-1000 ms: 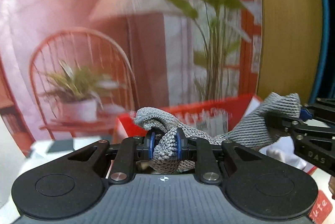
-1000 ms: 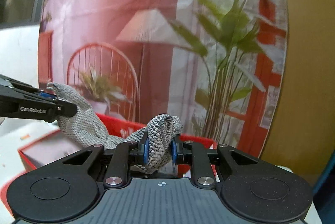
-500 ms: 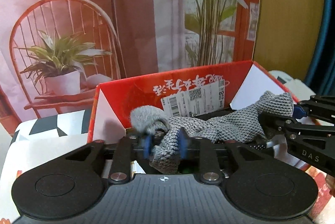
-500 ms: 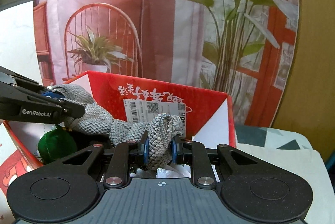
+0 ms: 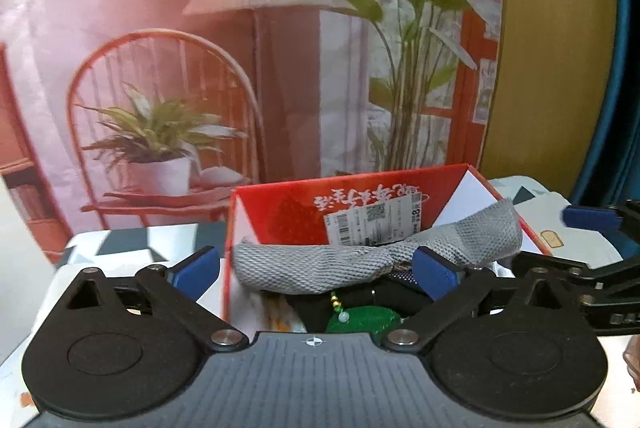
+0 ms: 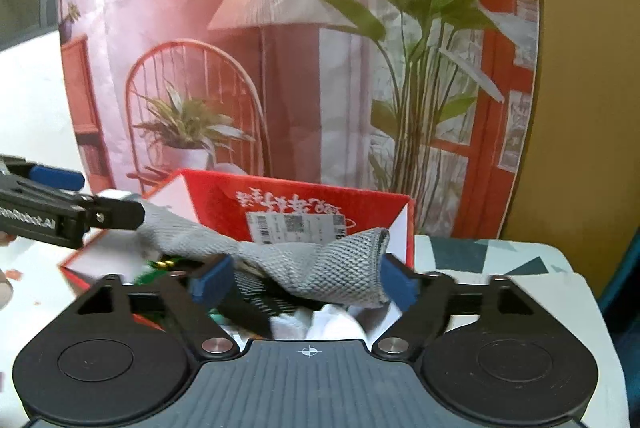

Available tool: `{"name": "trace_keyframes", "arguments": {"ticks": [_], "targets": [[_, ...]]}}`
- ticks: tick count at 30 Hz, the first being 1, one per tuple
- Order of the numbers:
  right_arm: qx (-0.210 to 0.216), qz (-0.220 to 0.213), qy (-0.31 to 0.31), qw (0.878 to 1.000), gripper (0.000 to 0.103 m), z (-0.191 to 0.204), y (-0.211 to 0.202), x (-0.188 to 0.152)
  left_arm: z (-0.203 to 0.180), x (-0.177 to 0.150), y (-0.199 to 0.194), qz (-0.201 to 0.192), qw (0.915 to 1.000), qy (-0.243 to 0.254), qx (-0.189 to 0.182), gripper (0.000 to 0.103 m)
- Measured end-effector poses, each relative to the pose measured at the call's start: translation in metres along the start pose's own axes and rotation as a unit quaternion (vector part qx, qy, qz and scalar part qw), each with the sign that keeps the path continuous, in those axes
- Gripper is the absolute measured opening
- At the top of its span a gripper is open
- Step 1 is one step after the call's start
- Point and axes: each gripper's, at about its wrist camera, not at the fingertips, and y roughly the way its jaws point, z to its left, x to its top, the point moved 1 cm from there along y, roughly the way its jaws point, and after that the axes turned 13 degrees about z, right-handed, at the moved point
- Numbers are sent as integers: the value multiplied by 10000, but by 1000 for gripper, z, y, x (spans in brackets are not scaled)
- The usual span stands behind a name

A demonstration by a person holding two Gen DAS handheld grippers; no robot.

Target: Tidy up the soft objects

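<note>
Grey knitted cloth (image 5: 360,260) lies lengthwise left-to-right across the red box (image 5: 280,212). Left gripper (image 5: 316,268) and right gripper (image 6: 304,280) both spread wide, holding nothing.

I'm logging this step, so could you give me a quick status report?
Left gripper open, right gripper open. Grey knit cloth draped across the red box. Nothing in the way.
</note>
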Motion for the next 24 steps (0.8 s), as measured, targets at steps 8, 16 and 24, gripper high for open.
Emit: {"name": "trace_keyframes", "arguments": {"ticks": [8,16,24], "targets": [[92,-341,136,9993,103,18,-70,11,9,-13,-68,-214,9989,-413,-23,103],[-34,-647,148,9978,103,43,-142,11,12,-29,-147,-600,9950,-577,549,103],[182,-780,329,9962,103,59,-216,-6,8,-60,-234,-953,9908,-577,774,103]]}}
